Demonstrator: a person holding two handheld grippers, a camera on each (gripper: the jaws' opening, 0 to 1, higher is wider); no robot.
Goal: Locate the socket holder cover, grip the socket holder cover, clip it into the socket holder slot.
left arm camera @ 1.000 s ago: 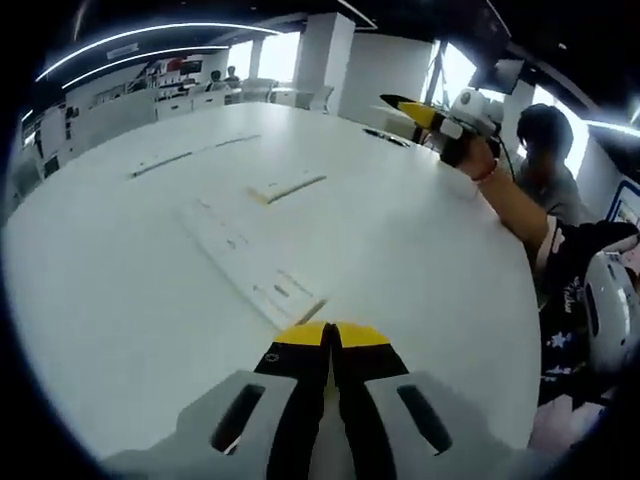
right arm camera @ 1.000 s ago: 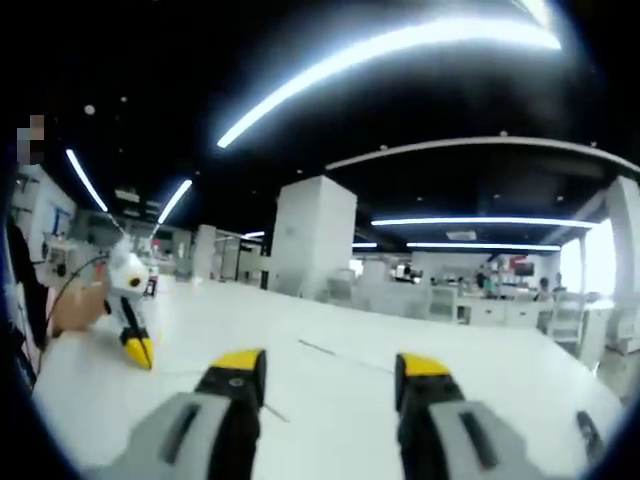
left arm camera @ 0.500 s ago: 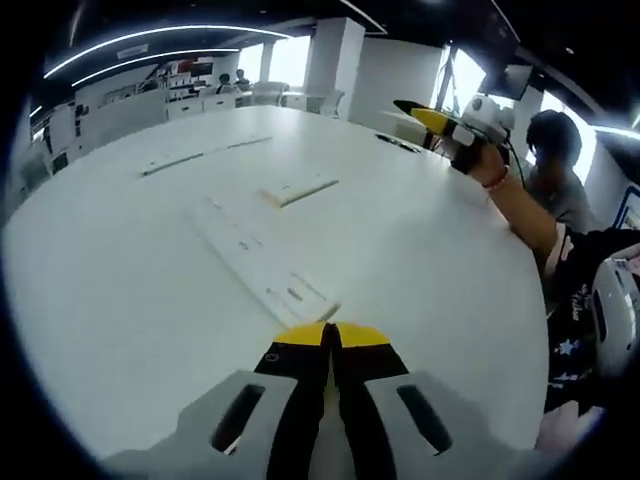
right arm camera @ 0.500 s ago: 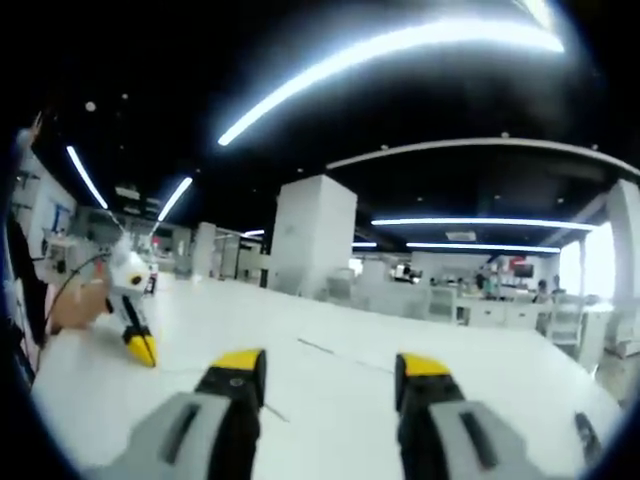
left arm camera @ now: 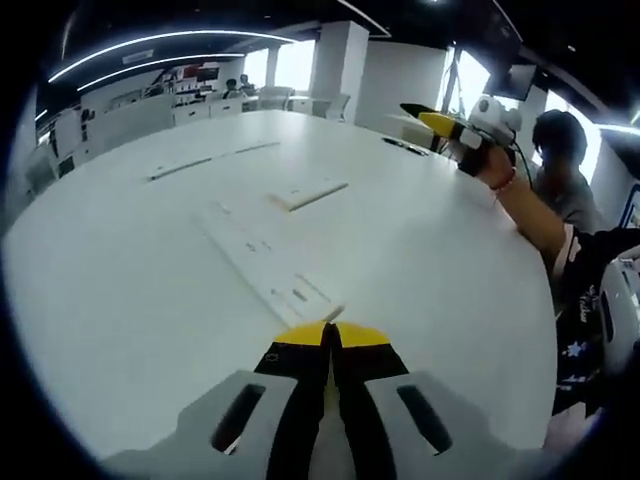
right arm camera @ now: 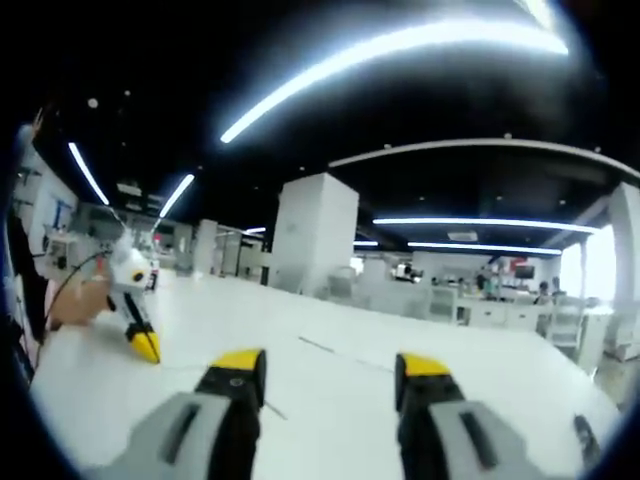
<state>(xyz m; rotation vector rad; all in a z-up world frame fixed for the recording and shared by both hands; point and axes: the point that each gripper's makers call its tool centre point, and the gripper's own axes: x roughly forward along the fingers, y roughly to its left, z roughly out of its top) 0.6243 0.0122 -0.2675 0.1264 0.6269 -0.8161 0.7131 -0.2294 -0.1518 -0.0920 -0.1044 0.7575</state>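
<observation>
Evidently the left tongs (left arm camera: 331,335) are pressed together, the right tongs (right arm camera: 330,368) spread, nothing held. On the white bench (left arm camera: 120,300), the socket holder (left arm camera: 262,262) lies just beyond; its cover (left arm camera: 312,194), farther off, is judged light, stiff, best pinched across its narrow edges.

A: Table (left arm camera: 150,300) finish? Strips on it?
B: Smooth white, slight sheen, looks laminate. Long socket holder (left arm camera: 262,262) & short strip (left arm camera: 312,194): matt white, prob. plastic.
A: Left gripper (left arm camera: 331,340)?
B: Glossy yellow tips, black inner faces, matt grey plastic body.
</observation>
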